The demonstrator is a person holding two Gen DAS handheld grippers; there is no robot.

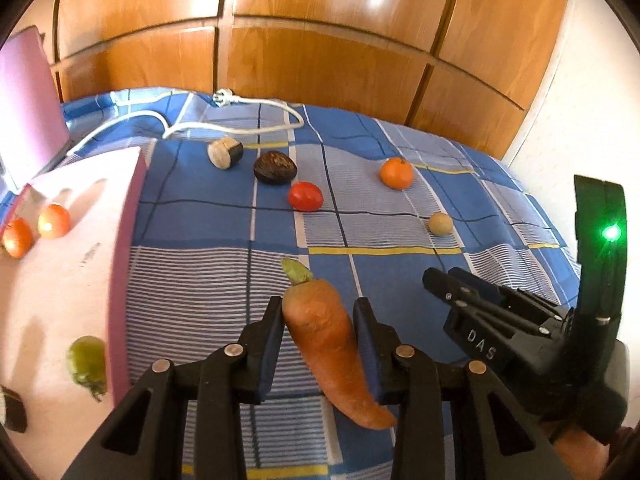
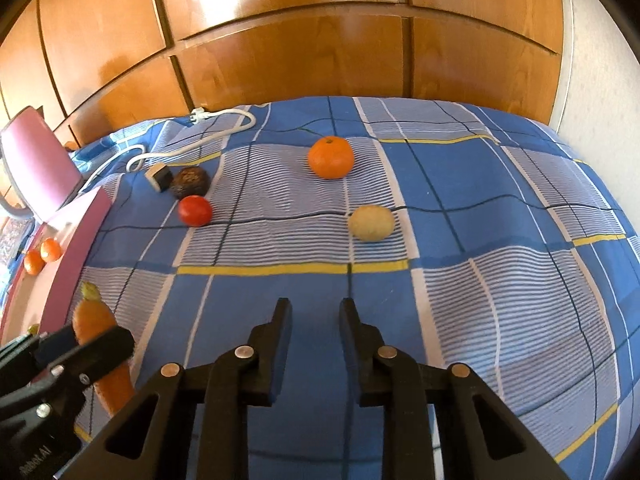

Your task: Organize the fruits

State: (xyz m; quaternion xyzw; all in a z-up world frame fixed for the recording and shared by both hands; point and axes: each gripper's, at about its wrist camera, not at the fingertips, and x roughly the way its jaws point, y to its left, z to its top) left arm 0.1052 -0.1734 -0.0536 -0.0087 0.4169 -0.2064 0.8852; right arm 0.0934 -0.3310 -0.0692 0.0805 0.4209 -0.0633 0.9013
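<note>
My left gripper [image 1: 318,312] is shut on an orange carrot [image 1: 328,340], held just above the blue checked bedspread, right of the pink box [image 1: 120,264]. The carrot also shows in the right wrist view [image 2: 94,320]. My right gripper [image 2: 315,312] is open and empty over the bedspread; it shows at the right in the left wrist view [image 1: 444,280]. On the bed lie an orange [image 2: 331,157], a yellowish round fruit [image 2: 371,223], a red tomato [image 2: 195,210], a dark avocado [image 2: 190,182] and a half-brown, half-black piece [image 2: 159,176].
The pink box holds two small oranges [image 1: 36,230], a green fruit [image 1: 86,360] and a dark piece [image 1: 12,408]. Its lid [image 1: 28,108] stands open at the left. A white power cable [image 1: 240,120] lies at the bed's far edge. A wooden wardrobe [image 2: 280,32] stands behind.
</note>
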